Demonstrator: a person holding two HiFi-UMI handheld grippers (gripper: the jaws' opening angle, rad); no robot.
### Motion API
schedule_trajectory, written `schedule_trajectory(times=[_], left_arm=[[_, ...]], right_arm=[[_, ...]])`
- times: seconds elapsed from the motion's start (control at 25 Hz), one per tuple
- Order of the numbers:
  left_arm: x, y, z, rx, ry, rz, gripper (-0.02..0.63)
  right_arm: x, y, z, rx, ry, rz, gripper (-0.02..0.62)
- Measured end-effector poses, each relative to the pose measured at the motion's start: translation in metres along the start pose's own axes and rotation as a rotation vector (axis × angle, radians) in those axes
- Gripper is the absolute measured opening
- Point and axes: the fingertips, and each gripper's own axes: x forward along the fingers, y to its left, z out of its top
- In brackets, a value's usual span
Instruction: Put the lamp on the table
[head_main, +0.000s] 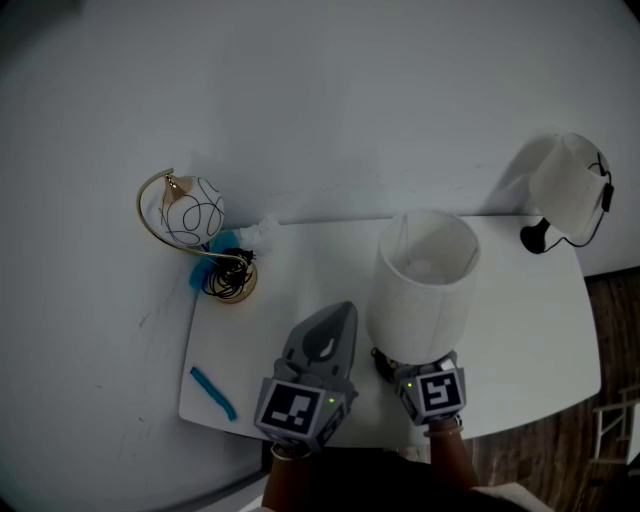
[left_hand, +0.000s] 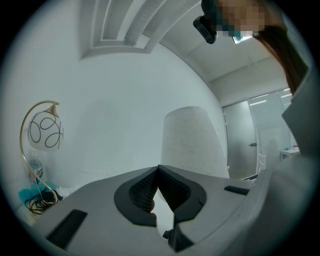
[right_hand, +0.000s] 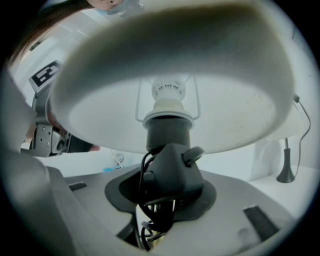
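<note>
Lamp (head_main: 425, 285) base in right tool (right_hand: 169, 187)

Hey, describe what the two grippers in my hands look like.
Both are smooth grey plastic. The left claw tapers to a point, with black ribbed pads in a dark recess. The right claw has the same recess. The left cube and right cube bear black-and-white square markers, each with a small green light.

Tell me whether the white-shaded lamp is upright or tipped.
Upright. The lamp has its shade's open top facing up, and its black socket stands vertical, clamped by the right gripper.
</note>
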Motion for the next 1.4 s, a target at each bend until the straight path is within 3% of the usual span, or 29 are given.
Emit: schedule_trajectory(times=[1.4], left_arm=[[-0.006,-0.015,0.002,0.007,-0.014,-0.022,-0.008]], right_arm=[[-0.015,0.003,-0.009,0.003,-0.016,-0.009,0.152]])
